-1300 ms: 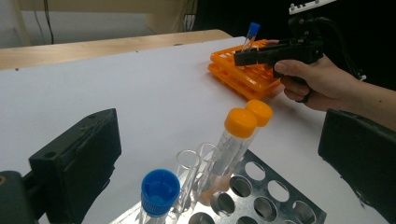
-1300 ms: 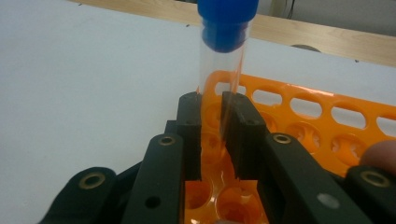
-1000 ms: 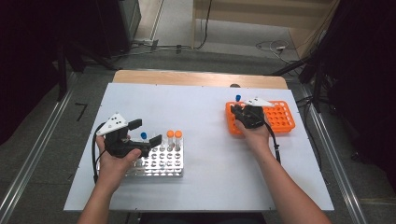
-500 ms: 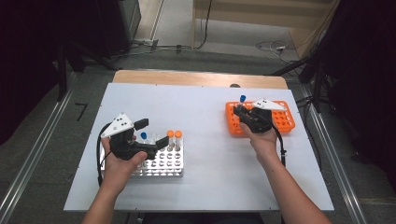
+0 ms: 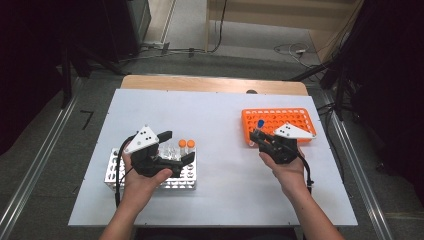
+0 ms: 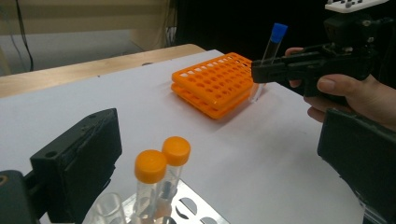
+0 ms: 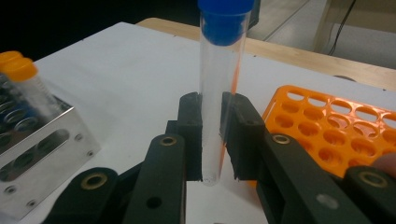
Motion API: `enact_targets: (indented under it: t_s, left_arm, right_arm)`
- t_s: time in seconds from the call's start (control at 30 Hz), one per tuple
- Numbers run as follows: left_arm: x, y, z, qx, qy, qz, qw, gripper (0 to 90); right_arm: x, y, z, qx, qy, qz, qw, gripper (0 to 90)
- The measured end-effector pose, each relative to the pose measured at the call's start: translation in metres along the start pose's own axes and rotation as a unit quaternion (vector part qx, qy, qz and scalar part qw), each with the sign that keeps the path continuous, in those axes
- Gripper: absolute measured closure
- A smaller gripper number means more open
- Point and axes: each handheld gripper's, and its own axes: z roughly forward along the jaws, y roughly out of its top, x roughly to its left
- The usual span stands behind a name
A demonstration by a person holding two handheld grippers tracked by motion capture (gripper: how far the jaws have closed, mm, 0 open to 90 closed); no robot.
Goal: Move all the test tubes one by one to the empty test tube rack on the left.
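Fingers of right gripper (image 7: 212, 135) pinching one blue-capped tube (image 7: 219, 84); left gripper (image 5: 172, 147) spread beside two orange-capped tubes (image 6: 161, 165).

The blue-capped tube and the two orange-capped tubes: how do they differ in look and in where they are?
The blue-capped tube is long, thin and clear; the orange-capped tubes look shorter and wider. The blue-capped tube is clamped upright in the right gripper beside the orange rack; the orange-capped tubes stand side by side in the metal rack, between the open jaws of the left gripper. All three are upright and capped.
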Motion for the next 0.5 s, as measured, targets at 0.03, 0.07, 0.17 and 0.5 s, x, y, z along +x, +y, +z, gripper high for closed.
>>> enact_targets:
  t_s: [0.03,0.07,0.17,0.5]
  left_arm:
    - [-0.002,0.000,0.001,0.000,-0.003,0.000,1.0000,0.0]
    - [-0.003,0.000,0.003,-0.001,-0.005,0.000,1.0000,0.0]
    - [-0.008,-0.001,0.007,0.002,-0.010,0.004,0.9999,0.0]
    - [-0.023,-0.004,0.017,0.007,-0.021,0.012,0.9997,0.5]
  right_arm:
    - [0.002,-0.002,-0.003,0.000,0.002,0.000,1.0000,74.8]
    - [0.003,-0.004,-0.006,0.000,0.004,0.002,1.0000,74.8]
    - [0.008,-0.008,-0.014,0.004,0.009,0.000,1.0000,74.7]
    - [0.027,-0.017,-0.030,0.010,0.048,-0.006,0.9988,74.8]
